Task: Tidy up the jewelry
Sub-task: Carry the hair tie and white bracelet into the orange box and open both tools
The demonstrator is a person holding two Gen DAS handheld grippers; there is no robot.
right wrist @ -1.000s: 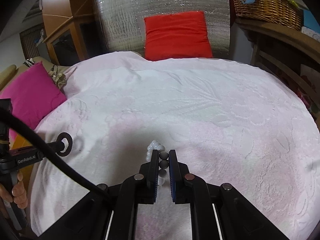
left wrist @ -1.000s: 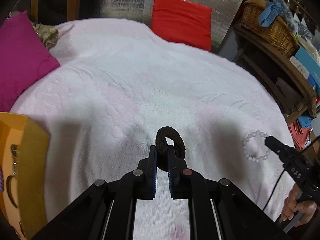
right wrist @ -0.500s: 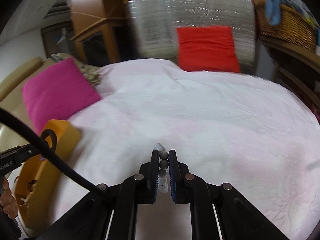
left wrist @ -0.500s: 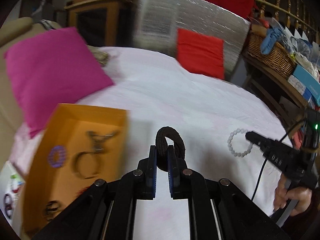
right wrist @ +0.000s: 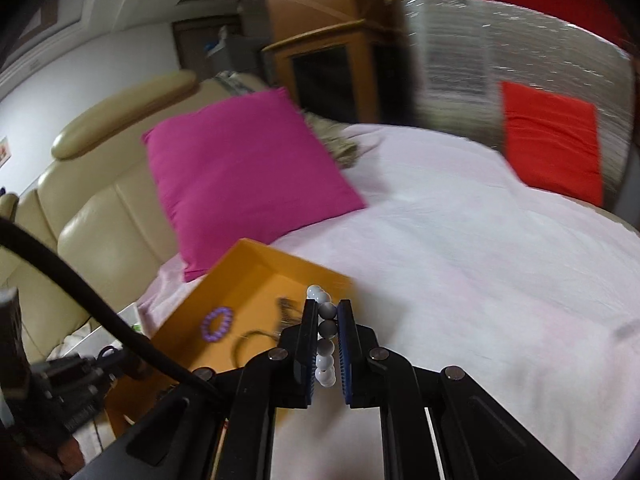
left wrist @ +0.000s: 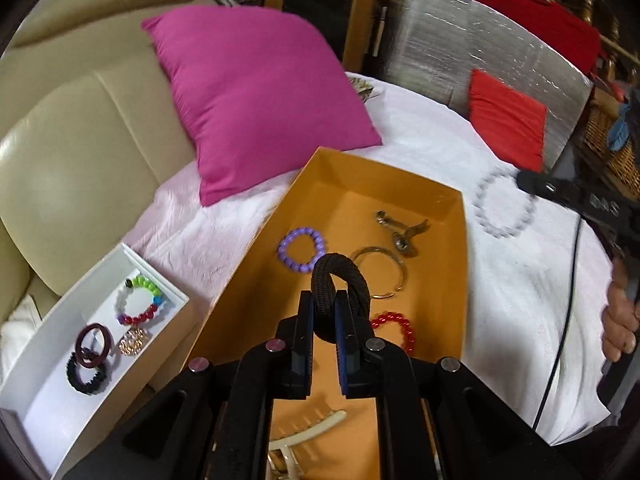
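Note:
My left gripper is shut on a dark brown hair tie and holds it above the orange box. The box holds a purple bead bracelet, a metal ring, a metal clip, a red bead bracelet and a cream hair claw. My right gripper is shut on a white bead bracelet, near the orange box's right corner. The white bracelet hangs from the right gripper in the left wrist view.
A white box left of the orange one holds a multicoloured bracelet, dark rings, a black scrunchie and a sparkly piece. A magenta pillow, a red cushion and a beige sofa surround the white blanket.
Both grippers swung left with their items. The orange box has come under the left gripper, and the white box has come into view. The right gripper neared the orange box.

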